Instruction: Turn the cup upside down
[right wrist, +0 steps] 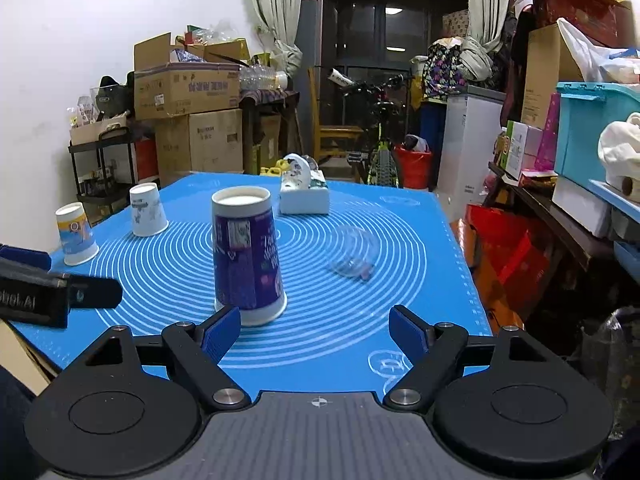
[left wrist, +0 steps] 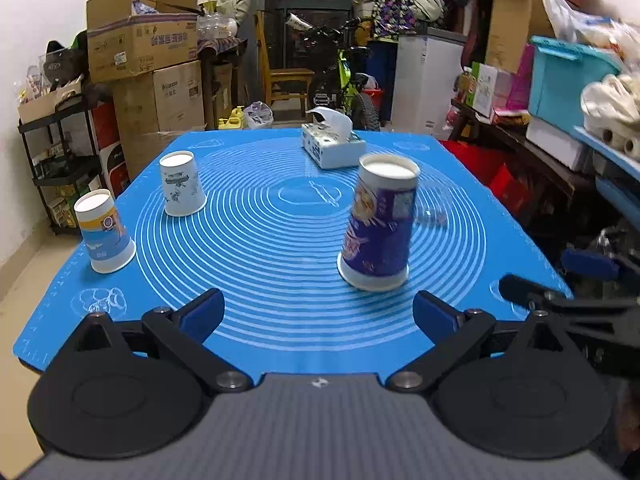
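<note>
Purple paper cup (right wrist: 247, 256) stands rim-down just ahead of my right tool (right wrist: 316, 330), both tools' (left wrist: 318, 312) jaws spread and empty, so next I judge the clear cup (right wrist: 352, 256) beyond needs grasping.

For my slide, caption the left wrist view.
Open left gripper faces three upside-down paper cups on a blue mat.

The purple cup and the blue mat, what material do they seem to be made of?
Purple cup: probably paper, matte printed wall, white rolled rim at the bottom. Blue mat: likely silicone or soft plastic, thin, smooth, printed with white rings.
</note>
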Action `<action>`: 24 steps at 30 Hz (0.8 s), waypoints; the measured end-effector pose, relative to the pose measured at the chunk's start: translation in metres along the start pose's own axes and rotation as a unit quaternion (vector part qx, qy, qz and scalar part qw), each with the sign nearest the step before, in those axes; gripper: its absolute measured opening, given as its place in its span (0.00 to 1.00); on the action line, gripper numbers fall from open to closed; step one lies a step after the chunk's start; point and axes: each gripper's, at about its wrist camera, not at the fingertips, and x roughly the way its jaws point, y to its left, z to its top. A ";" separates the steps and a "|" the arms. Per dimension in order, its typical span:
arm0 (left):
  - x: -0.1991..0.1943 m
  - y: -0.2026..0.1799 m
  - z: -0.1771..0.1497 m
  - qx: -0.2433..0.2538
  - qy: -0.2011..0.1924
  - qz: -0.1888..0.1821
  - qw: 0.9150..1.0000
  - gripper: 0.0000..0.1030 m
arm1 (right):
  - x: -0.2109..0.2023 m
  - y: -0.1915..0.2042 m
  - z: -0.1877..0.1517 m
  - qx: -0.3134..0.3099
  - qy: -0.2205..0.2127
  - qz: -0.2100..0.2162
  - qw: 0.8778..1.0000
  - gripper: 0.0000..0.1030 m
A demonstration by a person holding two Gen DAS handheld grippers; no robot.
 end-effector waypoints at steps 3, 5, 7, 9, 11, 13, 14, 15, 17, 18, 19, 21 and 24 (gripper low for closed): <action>-0.003 -0.008 -0.009 0.015 0.001 0.004 1.000 0.97 | -0.004 -0.002 -0.005 0.002 0.005 0.001 1.000 0.81; -0.005 -0.011 -0.012 0.020 0.002 0.004 1.000 0.97 | -0.006 -0.002 -0.006 0.002 0.009 0.001 1.000 0.81; -0.006 -0.013 -0.014 0.021 0.003 0.002 1.000 0.97 | -0.008 -0.001 -0.008 0.003 0.011 0.001 1.000 0.81; -0.008 -0.014 -0.016 0.022 0.004 0.001 1.000 0.97 | -0.010 -0.001 -0.010 0.003 0.012 0.002 1.000 0.81; -0.009 -0.016 -0.017 0.024 0.004 0.000 1.000 0.97 | -0.011 -0.001 -0.011 0.004 0.013 0.002 1.000 0.81; -0.009 -0.017 -0.018 0.024 0.004 0.000 1.000 0.97 | -0.012 -0.001 -0.011 0.005 0.013 0.003 1.000 0.81; -0.010 -0.018 -0.019 0.024 0.004 0.000 1.000 0.97 | -0.013 -0.002 -0.012 0.006 0.014 0.003 1.000 0.81; -0.010 -0.017 -0.019 0.023 0.003 0.001 1.000 0.97 | -0.014 -0.002 -0.013 0.006 0.014 0.003 1.000 0.81; -0.010 -0.018 -0.019 0.022 0.003 0.003 1.000 0.97 | -0.014 -0.002 -0.013 0.006 0.014 0.002 1.000 0.81; -0.011 -0.019 -0.019 0.022 0.002 0.003 1.000 0.97 | -0.014 -0.002 -0.013 0.006 0.015 0.003 1.000 0.81; -0.011 -0.019 -0.019 0.022 0.003 0.003 1.000 0.97 | -0.014 -0.002 -0.013 0.006 0.015 0.003 1.000 0.81; -0.010 -0.019 -0.019 0.021 0.003 0.003 1.000 0.97 | -0.015 -0.002 -0.013 0.006 0.015 0.003 1.000 0.81; -0.010 -0.017 -0.020 0.018 0.007 0.000 1.000 0.97 | -0.015 -0.002 -0.015 0.007 0.017 0.004 1.000 0.81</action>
